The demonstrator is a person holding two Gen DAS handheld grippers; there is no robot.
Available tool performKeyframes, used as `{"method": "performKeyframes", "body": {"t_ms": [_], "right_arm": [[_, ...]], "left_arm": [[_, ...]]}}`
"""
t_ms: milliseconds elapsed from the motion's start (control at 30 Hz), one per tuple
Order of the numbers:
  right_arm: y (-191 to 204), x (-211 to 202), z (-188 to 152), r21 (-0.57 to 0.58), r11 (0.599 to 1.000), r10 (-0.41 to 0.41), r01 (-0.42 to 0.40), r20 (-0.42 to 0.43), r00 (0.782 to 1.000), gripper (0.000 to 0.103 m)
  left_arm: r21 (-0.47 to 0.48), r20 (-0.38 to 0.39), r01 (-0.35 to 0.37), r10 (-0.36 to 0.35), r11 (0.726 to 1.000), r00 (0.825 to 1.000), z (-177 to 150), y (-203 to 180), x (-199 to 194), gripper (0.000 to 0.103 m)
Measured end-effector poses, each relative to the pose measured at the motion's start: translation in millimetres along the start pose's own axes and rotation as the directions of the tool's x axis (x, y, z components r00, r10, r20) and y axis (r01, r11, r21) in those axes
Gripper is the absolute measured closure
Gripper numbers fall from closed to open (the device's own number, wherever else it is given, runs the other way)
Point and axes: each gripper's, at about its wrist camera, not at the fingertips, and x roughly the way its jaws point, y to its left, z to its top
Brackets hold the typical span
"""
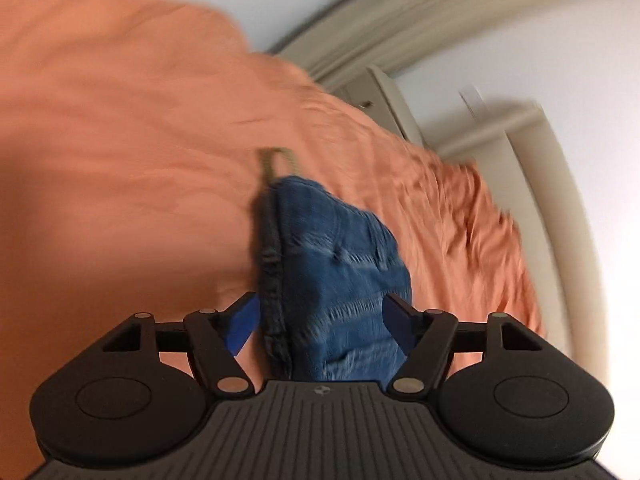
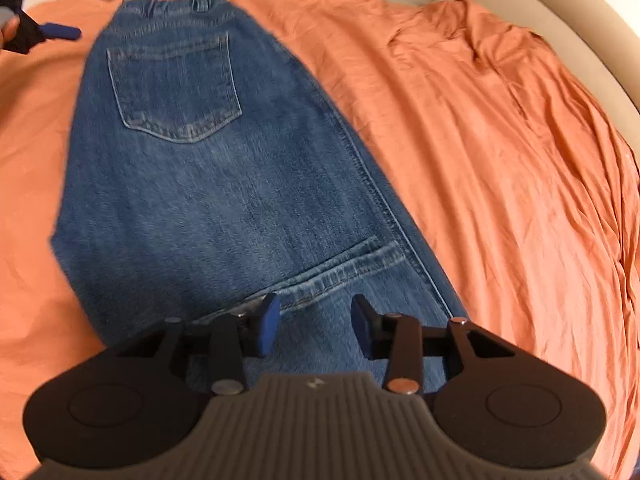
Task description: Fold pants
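Blue jeans (image 2: 208, 184) lie flat on an orange bed sheet (image 2: 500, 152), folded lengthwise, back pocket up, waistband at the far end. My right gripper (image 2: 316, 330) is open just above the near part of the jeans, with the hem fold below its jaws. In the left wrist view, blurred, my left gripper (image 1: 320, 324) is open with the jeans' waistband end (image 1: 332, 256) between and ahead of its jaws. The left gripper also shows in the right wrist view (image 2: 52, 32), at the far left by the waistband.
The orange sheet (image 1: 120, 120) is wrinkled, most of all at the right. A beige padded bed frame (image 2: 580, 40) curves round the far and right side. White wall and beige furniture (image 1: 500, 148) stand beyond the bed.
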Motion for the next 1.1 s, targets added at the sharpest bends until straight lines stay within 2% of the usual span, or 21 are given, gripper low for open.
{"method": "performKeyframes", "body": {"t_ms": [167, 233, 333, 467, 567, 600, 667, 733, 833, 933, 1000, 1100], "right_arm": [[-4.7, 23.0, 10.5, 0.024, 0.998, 0.061, -0.061, -0.001, 0.998, 0.067], [-6.1, 32.9, 14.8, 0.038, 0.995, 0.091, -0.091, -0.013, 0.996, 0.067], [-7.5, 48.0, 16.5, 0.051, 0.990, 0.134, -0.131, -0.056, 0.989, 0.068], [-10.1, 58.4, 17.1, 0.077, 0.984, 0.170, -0.163, -0.087, 0.982, 0.066], [-9.6, 65.5, 18.7, 0.083, 0.981, 0.184, -0.175, -0.111, 0.977, 0.066], [-8.8, 67.2, 19.3, 0.080, 0.981, 0.185, -0.176, -0.117, 0.976, 0.065], [-7.1, 69.2, 21.0, 0.074, 0.982, 0.184, -0.175, -0.127, 0.975, 0.065], [-5.7, 69.3, 22.1, 0.078, 0.982, 0.181, -0.171, -0.131, 0.975, 0.065], [-1.7, 65.9, 23.2, 0.103, 0.985, 0.153, -0.140, -0.133, 0.979, 0.065], [7.6, 54.5, 23.6, 0.135, 0.988, 0.090, -0.073, -0.124, 0.988, 0.067], [9.8, 39.5, 23.8, 0.184, 0.983, 0.049, -0.028, -0.110, 0.993, 0.067], [3.3, 6.6, 14.7, 0.334, 0.942, 0.005, 0.020, -0.074, 0.997, 0.064]], "left_arm": [[-0.148, -0.012, 0.014, -0.016, 0.989, 1.000, 6.2, 20.5, 28.7, 0.021], [-0.140, -0.023, 0.012, -0.015, 0.990, 1.000, 4.7, 19.5, 40.7, 0.021], [-0.091, -0.010, -0.025, 0.025, 0.995, 1.000, 4.0, 13.9, 53.6, 0.021], [-0.126, -0.016, -0.010, 0.009, 0.992, 1.000, 7.6, 17.7, 64.2, 0.024], [-0.155, -0.030, 0.001, -0.006, 0.988, 1.000, 10.8, 23.6, 67.7, 0.039], [-0.159, -0.038, 0.006, -0.012, 0.987, 0.999, 11.5, 24.5, 68.3, 0.050], [-0.153, -0.041, -0.005, -0.002, 0.988, 0.999, 12.4, 25.9, 64.0, 0.064], [-0.141, -0.041, 0.000, -0.006, 0.990, 0.999, 12.4, 24.0, 60.7, 0.071], [-0.070, -0.029, 0.020, -0.022, 0.997, 0.999, 12.4, 11.4, 54.6, 0.078], [0.057, -0.006, 0.064, -0.064, 0.996, 0.998, 10.8, -9.3, 42.0, 0.081], [0.152, 0.012, 0.103, -0.106, 0.983, 0.994, 5.6, -26.3, 30.6, 0.082], [0.268, 0.023, 0.156, -0.168, 0.951, 0.986, -6.5, -52.4, 14.8, 0.082]]}}
